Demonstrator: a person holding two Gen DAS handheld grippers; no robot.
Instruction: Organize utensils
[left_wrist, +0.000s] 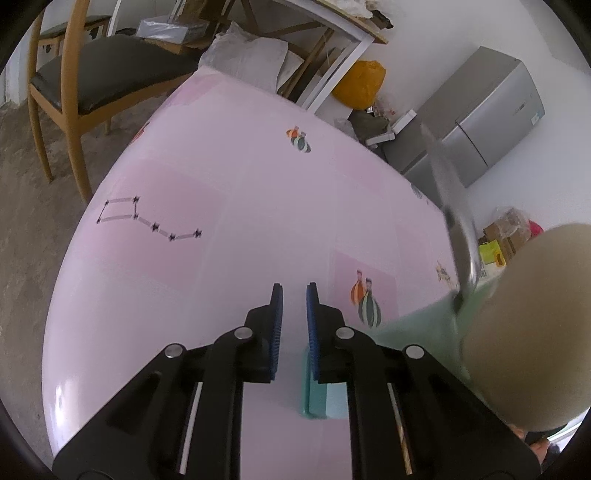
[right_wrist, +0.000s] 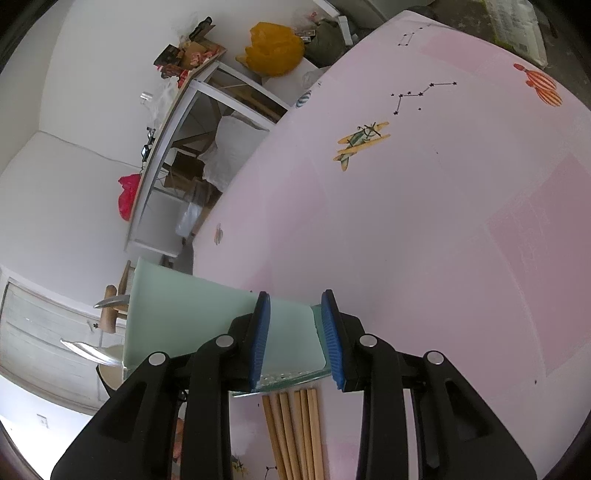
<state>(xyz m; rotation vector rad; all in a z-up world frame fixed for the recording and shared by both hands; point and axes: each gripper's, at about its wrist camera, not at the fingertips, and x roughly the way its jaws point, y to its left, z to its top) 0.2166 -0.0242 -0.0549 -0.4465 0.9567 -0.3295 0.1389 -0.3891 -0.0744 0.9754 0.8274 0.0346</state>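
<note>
Utensil holder (right_wrist: 207, 325), pale green, lies tipped on the pink bench (right_wrist: 424, 229), its base corner pinched between the blue pads of the right tool (right_wrist: 295, 334); metal utensils (right_wrist: 92, 350) stick out its mouth to the left, wooden chopsticks (right_wrist: 293, 432) lie just below the tool. Left tool (left_wrist: 294, 325) is nearly clenched on nothing, bare bench beneath; the holder's green corner sits just right of it, a blurred metal blade (left_wrist: 448, 206) beyond.
</note>
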